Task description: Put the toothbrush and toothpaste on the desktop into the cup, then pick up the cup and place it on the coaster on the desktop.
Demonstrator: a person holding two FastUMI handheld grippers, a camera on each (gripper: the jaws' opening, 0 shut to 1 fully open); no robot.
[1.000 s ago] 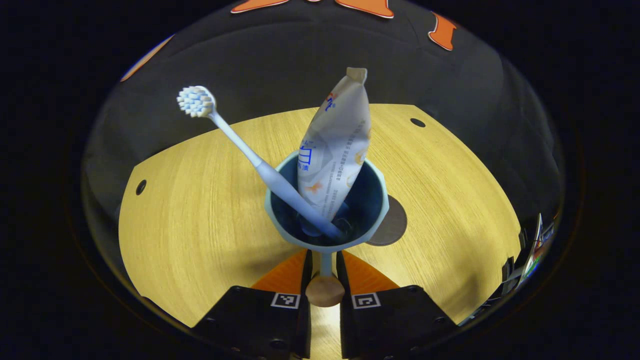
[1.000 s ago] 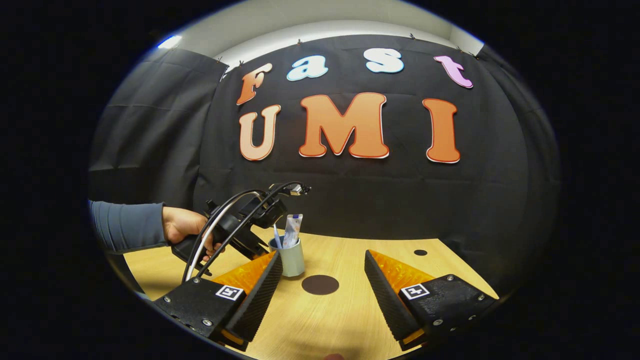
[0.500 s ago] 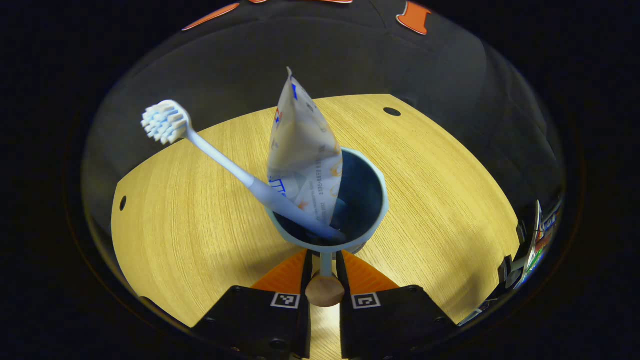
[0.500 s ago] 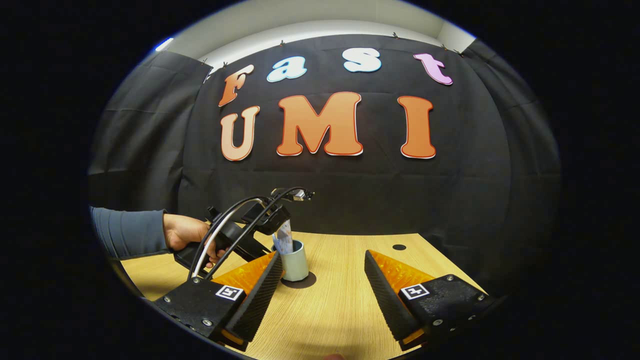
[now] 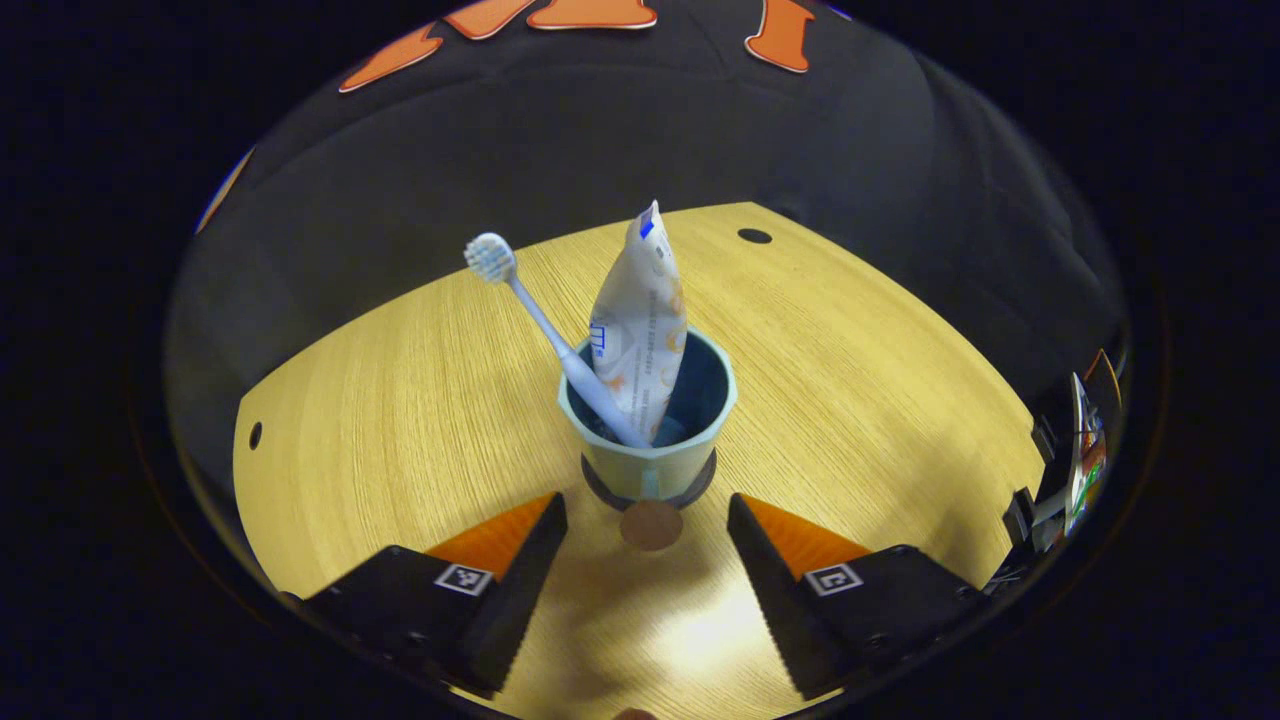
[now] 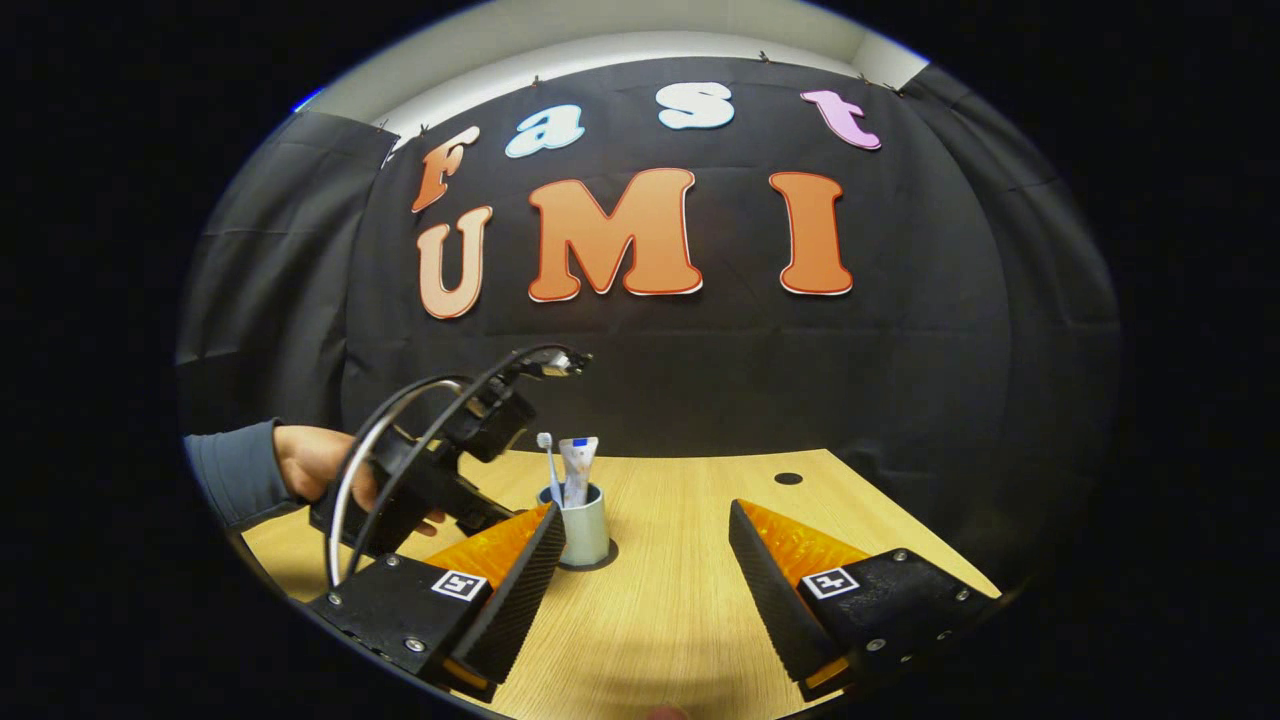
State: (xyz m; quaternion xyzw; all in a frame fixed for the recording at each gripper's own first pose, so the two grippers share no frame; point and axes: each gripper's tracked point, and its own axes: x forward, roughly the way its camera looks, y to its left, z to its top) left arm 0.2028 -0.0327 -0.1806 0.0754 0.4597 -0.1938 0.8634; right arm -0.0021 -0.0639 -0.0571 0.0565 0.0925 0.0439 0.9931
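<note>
Nearest, at the bottom of the left gripper view: left gripper [image 5: 647,505], spread wide and holding nothing, one black-and-orange finger on each side of the round brown wooden knob [image 5: 651,525] at the end of the cup handle. Just beyond: pale blue-green cup [image 5: 650,470], upright on the dark round coaster [image 5: 703,484], with the light blue toothbrush [image 5: 545,325], bristles up and leaning left, and the white toothpaste tube [image 5: 640,320], both inside.

Probably the last step, with only the retreat left. To do it well: draw the left gripper straight back along its own line, keep the fingers wide, avoid any sideways swing, so as not to catch the knob and drag or tip the cup. Stay clear of the toothbrush head over the rim.

Farther: yellow wooden desktop [image 5: 400,420] with two small dark holes, nothing on the way back. At the right edge, some small coloured items, too blurred to name.

Seen from the right gripper view: right gripper [image 6: 647,510], also wide and empty, above the desktop near the cup; a hand [image 6: 310,465] in a blue-grey sleeve [image 6: 225,480] behind the left tool. Keep the right gripper apart from the cup.
</note>
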